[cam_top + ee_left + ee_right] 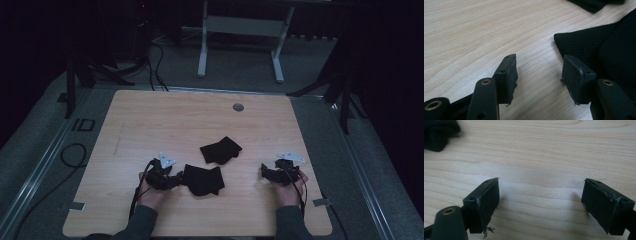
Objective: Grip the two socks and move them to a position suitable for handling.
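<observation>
Both grippers sit low on the near half of the wooden table [150, 115], each held in one of the person's hands. Left gripper [176, 179] has its jaws spread wide with nothing between the pads; in the left gripper view [537, 75] bare wood shows in the gap, and the right-hand pad sits just at the edge of the nearer black cloth [604, 50], though whether it actually touches the fabric is hard to tell. From above, that nearer black cloth [202, 180] lies flat just beside the left gripper's tips, toward the middle of the table. A second black cloth [220, 149] lies a little farther back and to the right, close to the first but apart from it; its edge shows at the top of the left gripper view [596, 3]. Right gripper [264, 171] rests well apart from both cloths, on the right side of the table, jaws likewise parted and holding nothing; the right gripper view [540, 195] shows only plain wood grain between the pads, with a dark fold of cloth [439, 133] in the upper left corner. A small round grey grommet [238, 107] is set into the table near its far edge. On the floor strip to the left of the table, dark markings reading "ID" [83, 124] can be made out. No containers stand on the table.
</observation>
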A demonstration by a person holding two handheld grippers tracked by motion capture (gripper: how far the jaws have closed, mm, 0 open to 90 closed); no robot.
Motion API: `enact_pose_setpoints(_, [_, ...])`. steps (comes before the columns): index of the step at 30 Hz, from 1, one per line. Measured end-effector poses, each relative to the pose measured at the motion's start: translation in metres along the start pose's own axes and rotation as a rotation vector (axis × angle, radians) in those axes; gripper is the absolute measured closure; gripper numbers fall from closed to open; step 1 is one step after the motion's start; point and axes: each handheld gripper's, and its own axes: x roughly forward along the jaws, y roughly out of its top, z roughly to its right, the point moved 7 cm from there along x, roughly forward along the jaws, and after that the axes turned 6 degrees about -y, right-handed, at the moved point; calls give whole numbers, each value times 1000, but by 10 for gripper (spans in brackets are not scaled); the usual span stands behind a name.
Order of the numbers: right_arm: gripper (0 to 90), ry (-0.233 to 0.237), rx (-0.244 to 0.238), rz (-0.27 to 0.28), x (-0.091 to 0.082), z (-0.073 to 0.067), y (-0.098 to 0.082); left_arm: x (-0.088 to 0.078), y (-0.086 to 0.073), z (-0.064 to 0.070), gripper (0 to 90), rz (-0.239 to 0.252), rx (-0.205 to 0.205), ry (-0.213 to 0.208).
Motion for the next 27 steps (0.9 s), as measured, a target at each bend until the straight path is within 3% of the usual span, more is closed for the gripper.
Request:
enact_pose_setpoints(4, [224, 12, -15, -11, -3, -6, 0, 0, 0, 0, 465, 1, -1, 0])
enact_pose_setpoints(13, [296, 29, -33, -31, -7, -11, 0, 0, 0, 0, 459, 4, -1, 2])
enact_pose_setpoints(14, [356, 35, -41, -37, -9, -13, 0, 1, 0, 1, 459, 5, -1, 3])
enact_pose_setpoints(15, [356, 35, -41, -37, -9, -13, 0, 1, 0, 1, 458, 5, -1, 3])
enact_pose_setpoints(16, [433, 67, -77, -33, -11, -17, 0, 1, 0, 1, 458, 5, -1, 4])
enact_pose_setpoints(20, [526, 111, -124, -40, -15, -28, 0, 1, 0, 1, 457, 7, -1, 5])
enact_pose_setpoints(27, [547, 166, -199, -52, -21, -49, 0, 1, 0, 1, 456, 9, -5, 6])
